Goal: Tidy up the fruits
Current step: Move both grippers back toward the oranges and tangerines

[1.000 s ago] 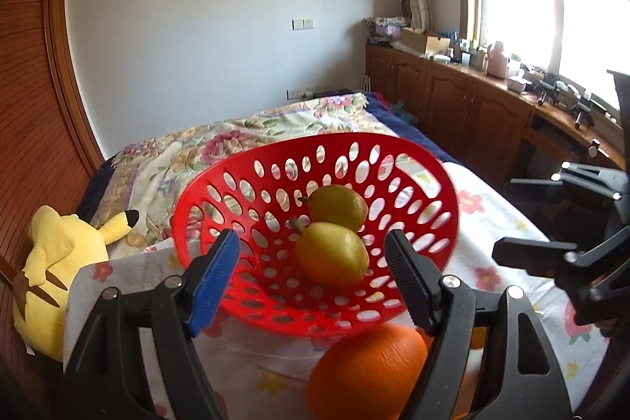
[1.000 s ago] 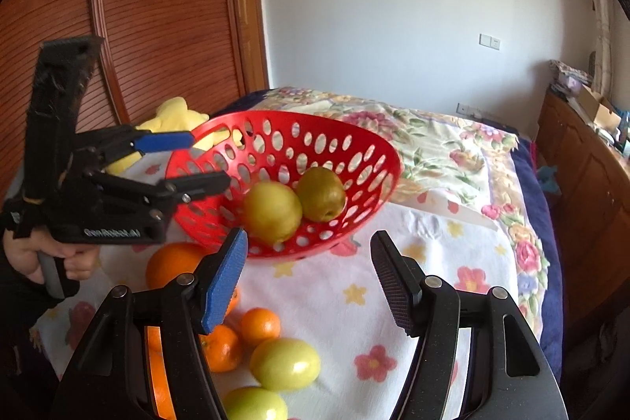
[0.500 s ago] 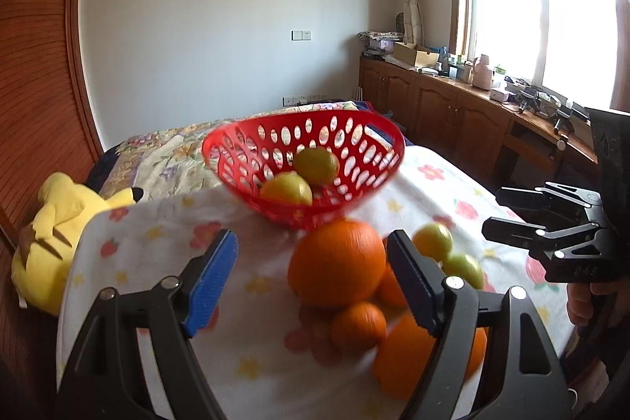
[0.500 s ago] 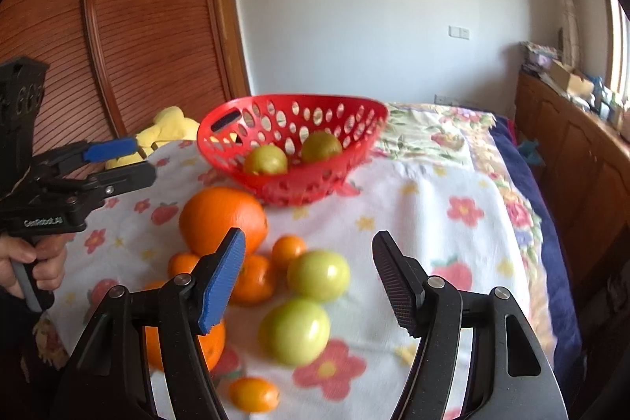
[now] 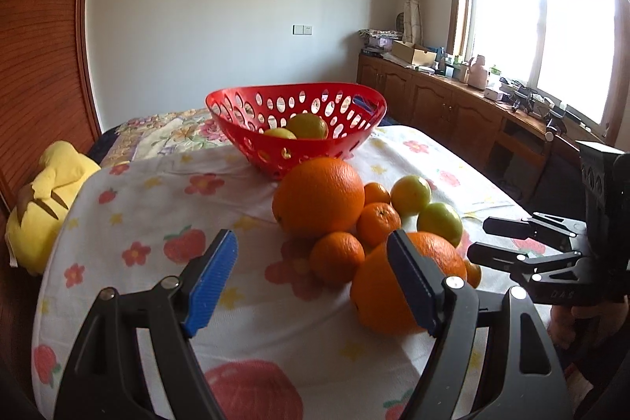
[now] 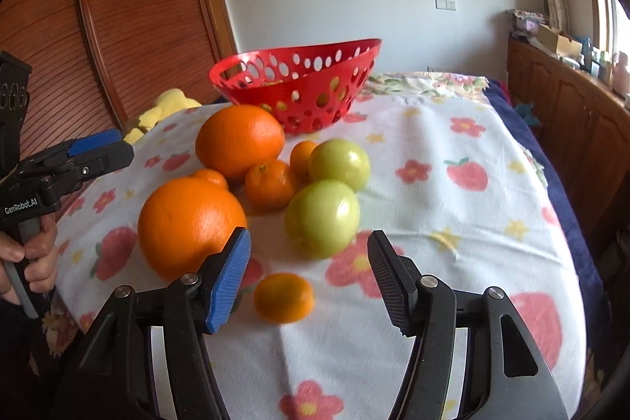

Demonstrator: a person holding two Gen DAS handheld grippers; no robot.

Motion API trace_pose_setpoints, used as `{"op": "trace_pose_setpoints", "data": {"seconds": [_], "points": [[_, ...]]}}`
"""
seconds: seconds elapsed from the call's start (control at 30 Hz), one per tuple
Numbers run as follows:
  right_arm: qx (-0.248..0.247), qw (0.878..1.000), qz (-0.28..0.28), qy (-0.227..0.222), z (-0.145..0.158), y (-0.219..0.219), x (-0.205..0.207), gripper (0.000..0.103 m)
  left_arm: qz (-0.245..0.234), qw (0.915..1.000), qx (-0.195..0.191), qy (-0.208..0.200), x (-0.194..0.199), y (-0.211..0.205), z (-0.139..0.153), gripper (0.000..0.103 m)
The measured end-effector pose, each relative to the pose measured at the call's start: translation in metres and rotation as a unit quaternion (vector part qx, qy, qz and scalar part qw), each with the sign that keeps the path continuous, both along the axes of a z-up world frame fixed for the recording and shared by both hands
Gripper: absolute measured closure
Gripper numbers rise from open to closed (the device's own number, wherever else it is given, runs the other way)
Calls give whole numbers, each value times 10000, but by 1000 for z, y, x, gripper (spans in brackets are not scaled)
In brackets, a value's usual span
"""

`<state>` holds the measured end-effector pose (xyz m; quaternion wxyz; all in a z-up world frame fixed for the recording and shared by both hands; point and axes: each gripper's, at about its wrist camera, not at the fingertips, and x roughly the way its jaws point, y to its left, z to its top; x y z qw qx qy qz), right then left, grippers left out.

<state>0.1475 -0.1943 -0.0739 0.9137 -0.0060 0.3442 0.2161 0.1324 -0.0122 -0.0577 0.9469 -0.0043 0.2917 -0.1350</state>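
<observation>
The red basket (image 5: 295,128) holds two yellow-green fruits (image 5: 307,126).

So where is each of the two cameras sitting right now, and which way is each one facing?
Left wrist: on the left tool, open, low over the tablecloth, facing the red basket and window; the right tool and its hand show at right.
Right wrist: on the right tool, open, facing the green fruits and wooden doors; the left tool and its hand show at left.
Shared: red basket, fruit pile, yellow plush.
</observation>
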Motion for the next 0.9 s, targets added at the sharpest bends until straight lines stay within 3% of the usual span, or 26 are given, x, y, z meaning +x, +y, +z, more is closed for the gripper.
{"op": "trace_pose_setpoints", "data": {"seconds": [0.5,0.63,0.9], "points": [[-22,9999,-107,72,-17,6,-14,46,-149,9998,124,-98,-17,-16,-1,24],[-88,9999,-34,141,-20,10,-15,56,-165,9998,84,-73,-18,-20,-5,24],[-1,9996,163,227,-26,13,-16,64,-261,9996,103,-39,-19,-32,-6,24]]}}
